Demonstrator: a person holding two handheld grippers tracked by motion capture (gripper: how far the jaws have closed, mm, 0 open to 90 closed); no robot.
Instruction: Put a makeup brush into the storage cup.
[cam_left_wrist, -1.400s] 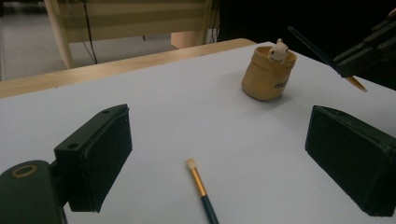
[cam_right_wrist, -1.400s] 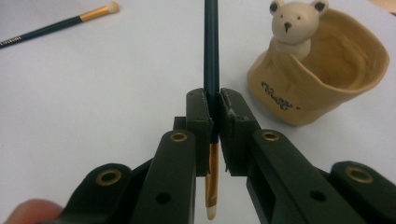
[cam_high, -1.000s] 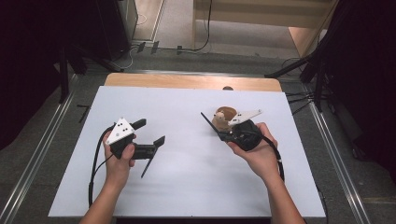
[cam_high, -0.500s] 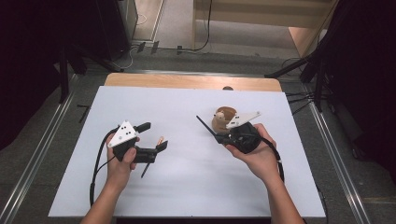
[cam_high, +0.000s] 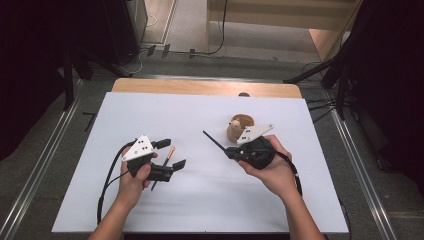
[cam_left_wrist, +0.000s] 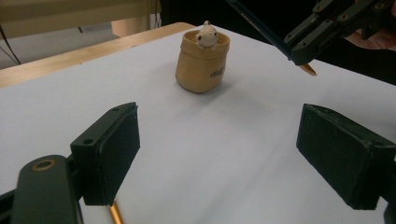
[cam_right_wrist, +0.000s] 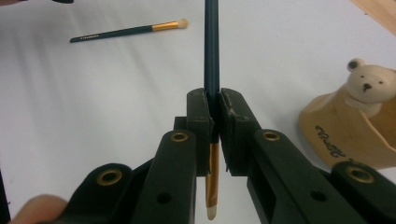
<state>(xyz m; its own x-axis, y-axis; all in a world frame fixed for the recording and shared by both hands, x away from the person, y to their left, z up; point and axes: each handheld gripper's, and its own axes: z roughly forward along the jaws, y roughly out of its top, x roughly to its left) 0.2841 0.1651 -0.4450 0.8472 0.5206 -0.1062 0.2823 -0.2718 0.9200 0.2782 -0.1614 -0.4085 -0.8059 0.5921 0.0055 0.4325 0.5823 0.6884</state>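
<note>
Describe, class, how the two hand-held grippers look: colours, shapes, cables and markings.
Both are black. The left gripper and right gripper each carry a pale three-cornered plate with small dark dots, and trail a black cable. Up close, the jaws are flat, blocky black pads on black links with brass-coloured rivets. The person's forearms are bare; no sleeves show.

A bear pot (cam_high: 240, 127) stands right of centre on the table (cam_high: 200, 110); a brush (cam_high: 163, 167) lies left.
</note>
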